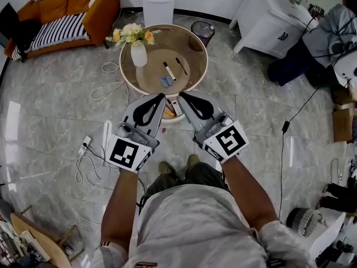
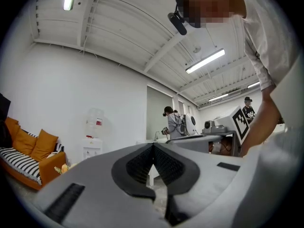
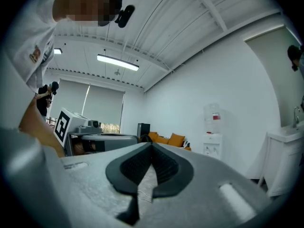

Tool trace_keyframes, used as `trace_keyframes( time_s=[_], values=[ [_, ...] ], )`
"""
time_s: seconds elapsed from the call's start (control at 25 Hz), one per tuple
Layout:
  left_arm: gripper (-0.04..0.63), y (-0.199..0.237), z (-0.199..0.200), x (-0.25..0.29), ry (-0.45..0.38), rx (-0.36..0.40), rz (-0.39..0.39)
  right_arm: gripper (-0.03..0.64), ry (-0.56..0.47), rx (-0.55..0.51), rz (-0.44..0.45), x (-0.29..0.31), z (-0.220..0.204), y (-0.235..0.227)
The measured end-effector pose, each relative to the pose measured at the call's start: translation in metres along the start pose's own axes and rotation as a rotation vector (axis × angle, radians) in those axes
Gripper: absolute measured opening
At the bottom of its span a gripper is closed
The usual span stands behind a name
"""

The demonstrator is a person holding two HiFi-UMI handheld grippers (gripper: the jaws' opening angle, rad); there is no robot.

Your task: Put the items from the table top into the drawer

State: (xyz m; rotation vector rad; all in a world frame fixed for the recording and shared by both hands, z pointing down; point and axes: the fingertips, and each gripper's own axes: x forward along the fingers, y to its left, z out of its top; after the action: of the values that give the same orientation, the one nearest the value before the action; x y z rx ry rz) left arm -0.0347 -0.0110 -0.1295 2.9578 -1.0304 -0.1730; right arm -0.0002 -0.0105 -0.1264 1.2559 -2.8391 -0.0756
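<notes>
Scissors (image 1: 166,82) with blue handles, a white marker (image 1: 169,71) and a dark pen (image 1: 181,66) lie near each other on the round counter (image 1: 203,66), right of a white vase (image 1: 138,53) of yellow flowers. Drawer (image 1: 171,118) hangs open under the counter's near edge, with something orange and something white inside; can't tell what they are. Left gripper (image 1: 160,97) is held level just left of the drawer, jaws pressed together, nothing between them. Right gripper (image 1: 181,96) is just right of the drawer, jaws also pressed together and empty. Both tips point toward the counter, well short of the items on top. Person stands behind them, arms out. Orange sofa (image 1: 67,10) sits at far left, white water dispenser (image 1: 159,1) behind the counter, dark bin (image 1: 202,32) beside it.
</notes>
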Motion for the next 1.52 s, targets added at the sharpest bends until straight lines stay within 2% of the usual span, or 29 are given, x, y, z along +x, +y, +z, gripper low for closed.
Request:
trace_keyframes(
  time_s=[0.28, 0.64, 1.24, 1.52],
  values=[
    [0.0, 0.025, -0.016, 0.012, -0.007, -0.017, 0.015, 0.0, 0.044, 0.001, -0.033, 0.021, -0.02, -0.02],
    [0.0, 0.056, -0.059, 0.062, 0.046, -0.022, 0.058, 0.0, 0.097, 0.007, -0.044, 0.048, -0.065, -0.076],
    [0.0, 0.123, -0.153, 0.15, 0.175, -0.033, 0.184, 0.0, 0.233, 0.054, 0.001, 0.102, -0.177, -0.171],
    [0.0, 0.147, -0.203, 0.16, 0.228, -0.07, 0.188, 0.0, 0.306, 0.055, 0.0, 0.128, -0.225, -0.187]
  ],
)
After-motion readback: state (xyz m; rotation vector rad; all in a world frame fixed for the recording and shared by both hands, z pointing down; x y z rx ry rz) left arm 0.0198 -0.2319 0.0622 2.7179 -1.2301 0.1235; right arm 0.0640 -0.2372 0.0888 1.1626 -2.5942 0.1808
